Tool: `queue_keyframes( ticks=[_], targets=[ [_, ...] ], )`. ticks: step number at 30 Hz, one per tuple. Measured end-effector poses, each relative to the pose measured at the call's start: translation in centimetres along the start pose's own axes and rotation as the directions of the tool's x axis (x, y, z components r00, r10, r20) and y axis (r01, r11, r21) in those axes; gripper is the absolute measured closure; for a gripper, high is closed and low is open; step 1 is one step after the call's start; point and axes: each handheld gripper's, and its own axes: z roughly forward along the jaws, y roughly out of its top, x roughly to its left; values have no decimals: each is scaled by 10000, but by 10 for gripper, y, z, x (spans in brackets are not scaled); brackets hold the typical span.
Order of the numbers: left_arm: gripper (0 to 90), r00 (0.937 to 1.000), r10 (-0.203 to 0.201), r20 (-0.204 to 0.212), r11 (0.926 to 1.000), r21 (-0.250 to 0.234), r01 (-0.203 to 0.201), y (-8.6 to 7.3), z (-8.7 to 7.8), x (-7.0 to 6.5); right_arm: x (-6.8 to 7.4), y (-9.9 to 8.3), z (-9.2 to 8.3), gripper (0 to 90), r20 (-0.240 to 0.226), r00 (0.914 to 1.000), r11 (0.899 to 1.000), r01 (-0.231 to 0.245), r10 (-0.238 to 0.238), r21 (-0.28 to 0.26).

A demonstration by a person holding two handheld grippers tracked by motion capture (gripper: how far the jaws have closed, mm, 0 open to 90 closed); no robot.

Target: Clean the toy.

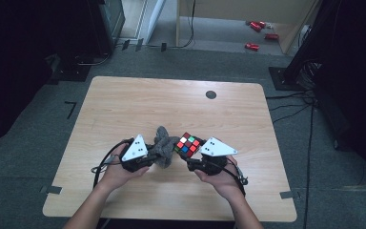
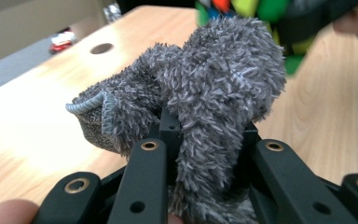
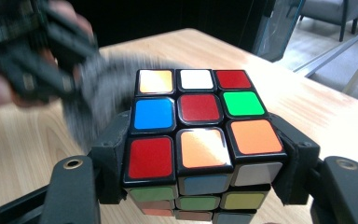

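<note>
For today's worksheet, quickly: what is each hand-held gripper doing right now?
Left hand-held gripper: closed on the grey fluffy cloth.
Right hand-held gripper: closed on the puzzle cube, a jaw against each side.

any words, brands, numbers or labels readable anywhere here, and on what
None can be read.
puzzle cube: plain colour stickers, no letters or logo.
grey fluffy cloth: no tag or label.
left gripper and right gripper: grey plates with dark dots, no writing.
table: bare wood with a round dark hole, no markings.
red things on the floor: too small to read.
</note>
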Motion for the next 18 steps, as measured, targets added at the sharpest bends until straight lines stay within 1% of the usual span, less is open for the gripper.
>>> queue_keyframes(
  ticks=[2, 3, 4, 5, 7, 8, 9, 10, 11, 12, 13, 15, 16, 17, 18],
  targets=[
    [750, 9998, 57, 212, 9999, 133, -60, -1, 9, -7, 2, 2, -1, 346, 43, 10000, 9999, -4, 5, -145],
    [751, 9995, -3, 320, 9999, 168, -3, -1, 13, -11, 3, 3, -2, 346, 14, 10000, 9998, -15, 15, -220],
    [751, 9979, -309, 578, 9995, 73, 306, -1, 17, -14, 5, 4, -2, 346, 6, 10000, 9997, 2, -2, -264],
    [750, 9949, -629, 791, 9979, -127, 641, -2, 20, -17, 6, 5, -1, 346, 3, 10000, 9997, 5, -5, -256],
    [744, 9882, -1296, 821, 9908, -272, 1322, -1, 26, -19, 7, 4, 0, 346, 36, 10000, 9996, -59, 60, -262],
    [744, 9801, -1768, 903, 9830, -340, 1805, -2, 28, -17, 7, 4, 0, 346, 109, 9998, 9994, -171, 174, -287],
    [744, 9711, -2156, 1028, 9748, -362, 2202, -3, 29, -16, 6, 3, 0, 346, 174, 9993, 9990, -318, 324, -316],
    [743, 9666, -2354, 1013, 9705, -299, 2394, -4, 31, -16, 5, 2, 0, 346, 169, 9986, 9982, -500, 506, -325],
    [741, 9690, -2313, 864, 9721, -186, 2337, -4, 33, -17, 3, 1, 1, 346, 182, 9976, 9975, -656, 661, -265],
    [739, 9699, -2327, 714, 9721, -118, 2341, -5, 33, -17, 3, 0, 2, 346, 203, 9973, 9974, -695, 699, -176],
    [737, 9685, -2437, 521, 9697, -33, 2442, -5, 34, -16, 3, -1, 3, 346, 227, 9971, 9973, -722, 725, -135],
    [735, 9508, -3084, 287, 9512, -8, 3085, -6, 33, -10, 4, -2, 5, 346, 241, 9965, 9968, -793, 795, -120],
    [736, 9379, -3459, 275, 9382, -28, 3461, -8, 32, -6, 5, -2, 6, 346, 222, 9964, 9966, -819, 821, -116],
    [737, 9295, -3673, 324, 9300, -32, 3676, -9, 32, -4, 6, -2, 6, 346, 207, 9966, 9967, -796, 799, -153],
    [737, 9264, -3746, 377, 9270, -26, 3750, -10, 32, -3, 7, -1, 6, 346, 168, 9966, 9966, -804, 807, -179]
  ],
)
